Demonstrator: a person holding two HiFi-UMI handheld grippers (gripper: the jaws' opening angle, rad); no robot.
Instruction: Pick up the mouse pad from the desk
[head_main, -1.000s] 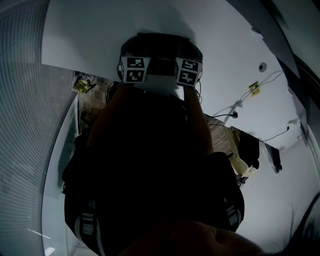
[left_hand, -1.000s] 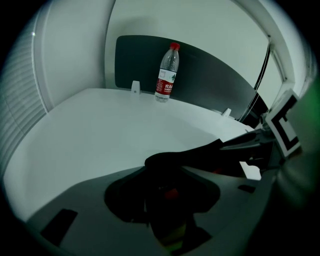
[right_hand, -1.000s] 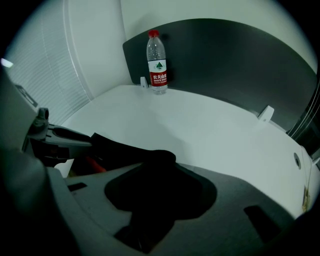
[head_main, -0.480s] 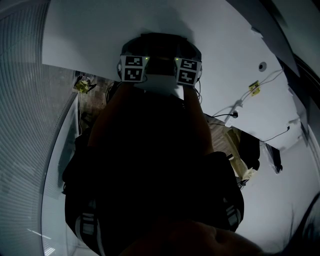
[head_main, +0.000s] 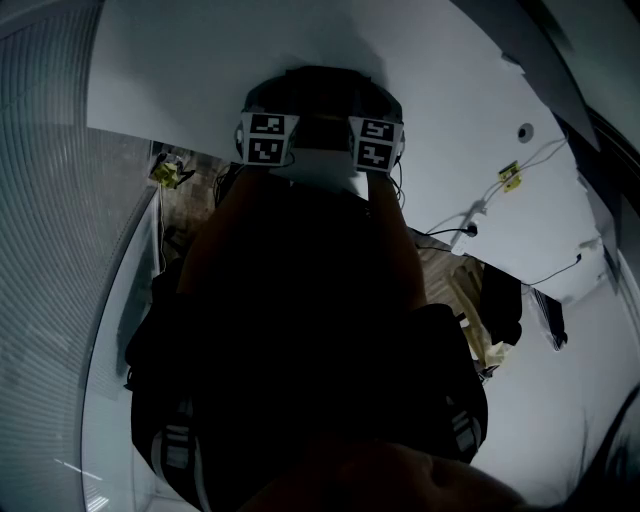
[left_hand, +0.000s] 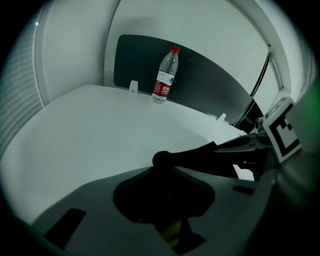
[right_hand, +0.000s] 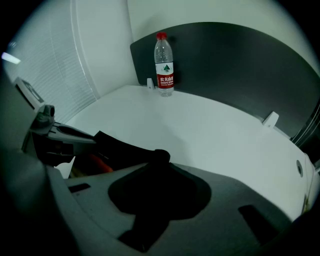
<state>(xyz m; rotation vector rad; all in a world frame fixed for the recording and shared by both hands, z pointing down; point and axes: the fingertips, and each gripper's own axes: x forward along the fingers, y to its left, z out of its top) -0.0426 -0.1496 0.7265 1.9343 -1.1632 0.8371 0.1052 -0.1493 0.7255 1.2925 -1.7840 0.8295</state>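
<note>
Both grippers are held close together at the near edge of a white desk. The left gripper and the right gripper are side by side, each with its marker cube turned up to the head camera. The desk top is wide, curved and mostly bare. At its far side a dark partition panel stands along the edge, fixed with small white clips. A clear water bottle with a red cap and a red label stands upright just in front of this panel, well apart from the grippers. Beside the desk a wall of fine ribbed blinds goes up. The head view is very dark, but it shows some thin cables and a small yellow tag lying on the desk at the right, and a round hole in the top. The mouse pad is a thin black sheet that spans between the two grippers: from the left gripper's jaws it runs to the right, toward the other gripper, and from the right gripper's jaws it runs to the left. The jaws of both grippers have just been closing, and now each pair stands nearly together with the edge of the pad between, pinching it. How much of the pad rests on the desk I cannot tell.
</note>
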